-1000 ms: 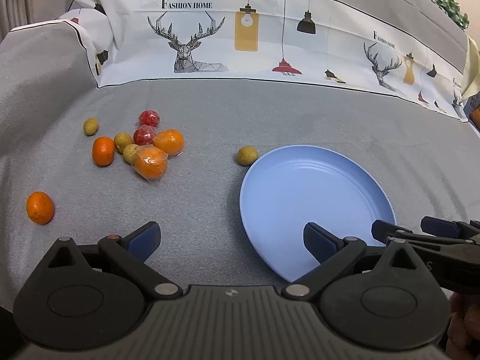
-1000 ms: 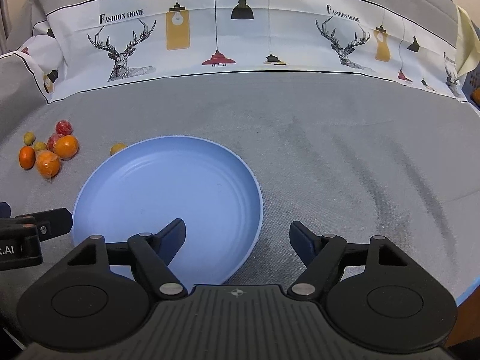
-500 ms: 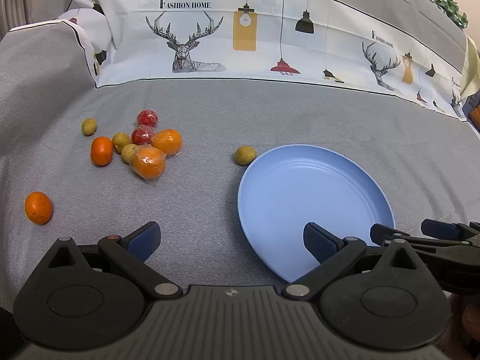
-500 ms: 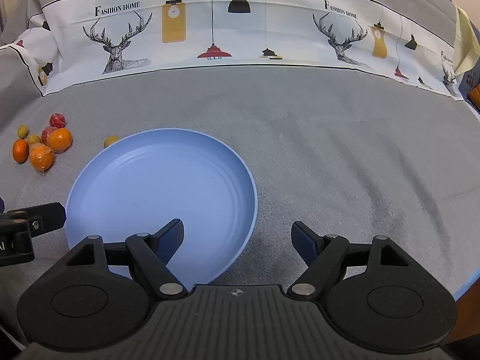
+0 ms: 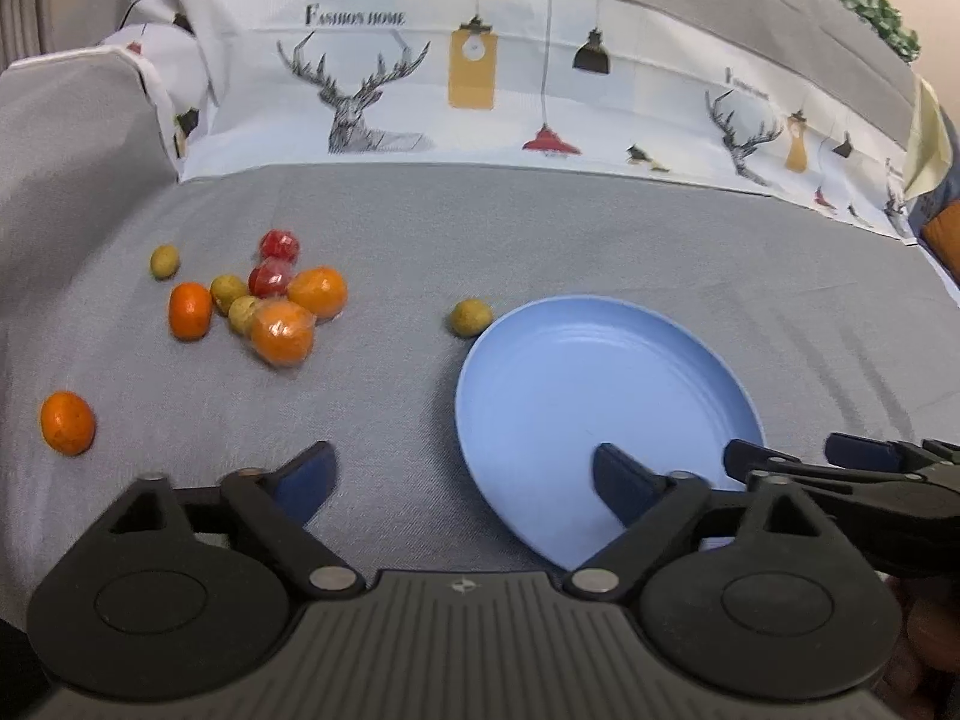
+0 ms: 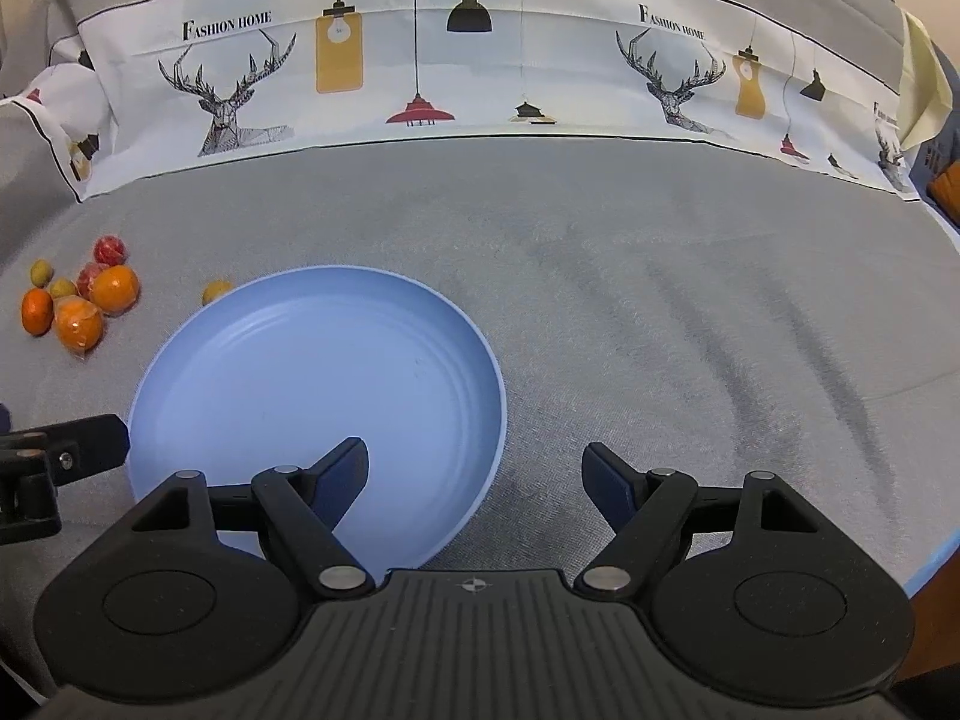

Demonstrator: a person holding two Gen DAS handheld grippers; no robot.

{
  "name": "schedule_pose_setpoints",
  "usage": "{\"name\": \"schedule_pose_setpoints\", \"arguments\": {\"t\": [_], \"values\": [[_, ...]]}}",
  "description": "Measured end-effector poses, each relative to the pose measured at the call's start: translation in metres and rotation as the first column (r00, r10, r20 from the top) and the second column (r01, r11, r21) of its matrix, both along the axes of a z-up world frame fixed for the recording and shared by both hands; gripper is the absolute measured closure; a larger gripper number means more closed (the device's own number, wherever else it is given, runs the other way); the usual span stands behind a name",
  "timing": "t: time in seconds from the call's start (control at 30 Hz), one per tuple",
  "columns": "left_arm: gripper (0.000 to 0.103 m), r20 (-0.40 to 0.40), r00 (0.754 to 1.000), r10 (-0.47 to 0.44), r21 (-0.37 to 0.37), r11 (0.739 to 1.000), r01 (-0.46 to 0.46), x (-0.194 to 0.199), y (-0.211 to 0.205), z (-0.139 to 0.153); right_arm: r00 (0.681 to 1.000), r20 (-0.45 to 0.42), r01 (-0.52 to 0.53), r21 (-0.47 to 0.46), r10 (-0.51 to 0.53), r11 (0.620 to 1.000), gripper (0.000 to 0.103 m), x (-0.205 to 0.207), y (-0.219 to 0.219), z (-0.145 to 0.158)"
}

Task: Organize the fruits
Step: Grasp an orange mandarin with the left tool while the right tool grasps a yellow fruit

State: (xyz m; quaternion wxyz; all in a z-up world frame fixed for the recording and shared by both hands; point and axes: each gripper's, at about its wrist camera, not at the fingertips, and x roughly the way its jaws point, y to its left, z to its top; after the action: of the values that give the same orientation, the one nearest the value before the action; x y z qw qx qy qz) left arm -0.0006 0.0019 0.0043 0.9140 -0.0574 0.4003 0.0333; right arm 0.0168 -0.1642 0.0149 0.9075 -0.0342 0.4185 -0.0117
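Note:
A blue plate lies bare on the grey cloth. Left of it sits a cluster of oranges, red wrapped fruits and small green fruits. One green fruit rests against the plate's far rim, and a lone orange lies nearer me on the left. My left gripper is closing with no fruit between its fingers; its right finger hangs over the plate's near edge. My right gripper is open over the plate's right rim.
A printed cloth with deer and lamps rises along the back. The table's edge runs close on the right. An orange object shows at the far right border. The left gripper's finger pokes in beside the plate.
The left gripper's fingers have drawn a little closer together. Both hands, the plate and the fruits stay where they were.

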Motion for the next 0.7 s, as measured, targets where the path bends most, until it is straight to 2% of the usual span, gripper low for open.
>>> {"name": "schedule_pose_setpoints", "arguments": {"t": [0.07,0.1,0.13,0.17,0.2,0.23,0.27,0.33,0.4,0.5,0.57,0.63,0.7], "values": [[0.042,0.020,1.000,-0.016,-0.012,1.000,0.016,-0.003,0.001,0.006,1.000,0.014,-0.004,0.021,0.004,1.000,0.029,0.000,0.000,0.004],[0.049,0.030,0.999,-0.028,-0.025,0.999,0.028,-0.004,0.002,0.011,1.000,0.020,-0.004,0.031,0.004,1.000,0.033,0.000,0.000,0.006],[0.063,0.035,0.999,-0.036,-0.037,0.999,0.037,-0.004,0.004,0.014,1.000,0.027,-0.003,0.039,0.001,0.999,0.037,0.000,0.000,0.008],[0.072,0.042,0.998,-0.052,-0.057,0.997,0.054,-0.005,0.008,0.021,0.999,0.033,0.000,0.045,-0.001,0.999,0.039,-0.001,0.000,0.009],[0.076,0.048,0.997,-0.067,-0.060,0.996,0.070,-0.004,0.010,0.028,0.999,0.039,0.000,0.054,-0.002,0.999,0.041,-0.001,-0.001,0.011],[0.084,0.057,0.995,-0.077,-0.048,0.996,0.079,-0.003,0.013,0.036,0.999,0.048,-0.001,0.070,-0.003,0.998,0.047,-0.001,-0.001,0.014],[0.085,0.070,0.994,-0.078,-0.029,0.996,0.081,-0.001,0.019,0.047,0.998,0.062,-0.012,0.082,0.007,0.997,0.052,-0.001,0.000,0.016],[0.085,0.074,0.996,-0.056,0.011,0.998,0.055,0.006,0.033,0.062,0.995,0.096,-0.033,0.105,0.023,0.994,0.073,-0.002,0.002,0.023],[0.085,0.046,0.999,0.024,0.062,0.998,-0.026,0.017,0.055,0.071,0.991,0.128,-0.065,0.127,0.049,0.990,0.077,-0.002,0.006,0.032],[0.083,-0.062,0.987,0.151,0.097,0.985,-0.145,0.037,0.092,0.063,0.980,0.162,-0.144,0.146,0.120,0.979,0.077,0.006,0.017,0.047],[0.083,-0.143,0.962,0.233,0.101,0.970,-0.220,0.048,0.119,0.049,0.970,0.167,-0.205,0.177,0.176,0.963,0.076,0.016,0.025,0.057],[0.083,-0.235,0.919,0.318,0.043,0.948,-0.317,0.055,0.149,0.038,0.955,0.162,-0.275,0.182,0.247,0.944,0.076,0.030,0.038,0.065],[0.080,-0.280,0.879,0.387,0.036,0.919,-0.393,0.059,0.166,0.029,0.938,0.136,-0.339,0.168,0.318,0.926,0.076,0.045,0.052,0.066]]}}
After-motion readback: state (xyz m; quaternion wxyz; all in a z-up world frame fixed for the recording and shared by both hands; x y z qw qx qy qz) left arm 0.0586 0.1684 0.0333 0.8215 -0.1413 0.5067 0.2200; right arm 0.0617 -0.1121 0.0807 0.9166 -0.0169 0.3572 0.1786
